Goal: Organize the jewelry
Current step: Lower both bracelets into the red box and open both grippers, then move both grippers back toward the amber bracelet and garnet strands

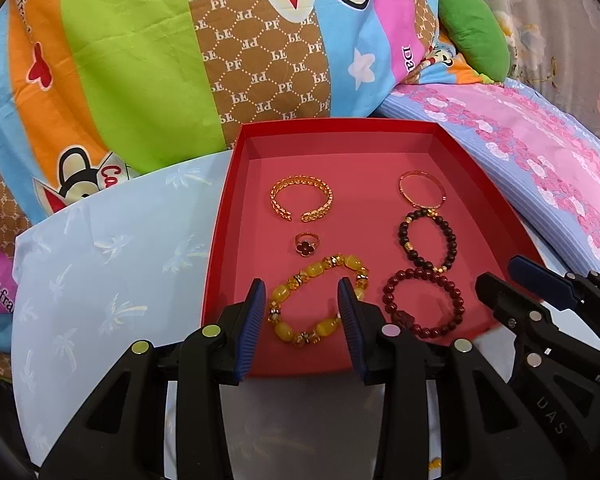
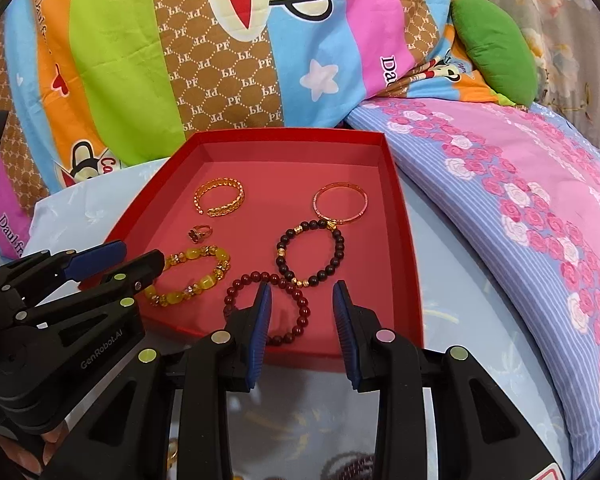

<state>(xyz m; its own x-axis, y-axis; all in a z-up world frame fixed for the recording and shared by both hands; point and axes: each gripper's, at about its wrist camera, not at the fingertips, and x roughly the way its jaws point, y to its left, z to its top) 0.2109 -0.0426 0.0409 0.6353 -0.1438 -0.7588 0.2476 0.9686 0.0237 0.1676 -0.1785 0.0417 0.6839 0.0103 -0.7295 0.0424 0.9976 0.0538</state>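
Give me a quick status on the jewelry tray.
Left gripper, right gripper open, empty. Six pieces lie apart in red cardboard tray, including yellow beaded bracelet and dark red beaded bracelet. Nothing obstructing.

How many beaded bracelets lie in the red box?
3. Yellow bracelet near front left, dark red bracelet front right, dark brown bracelet just behind it. None seems hidden.

Bracelets [image 1: 318, 306] and ring [image 1: 307, 243] in box [image 1: 236, 208], bedding [image 1: 140, 60] behind
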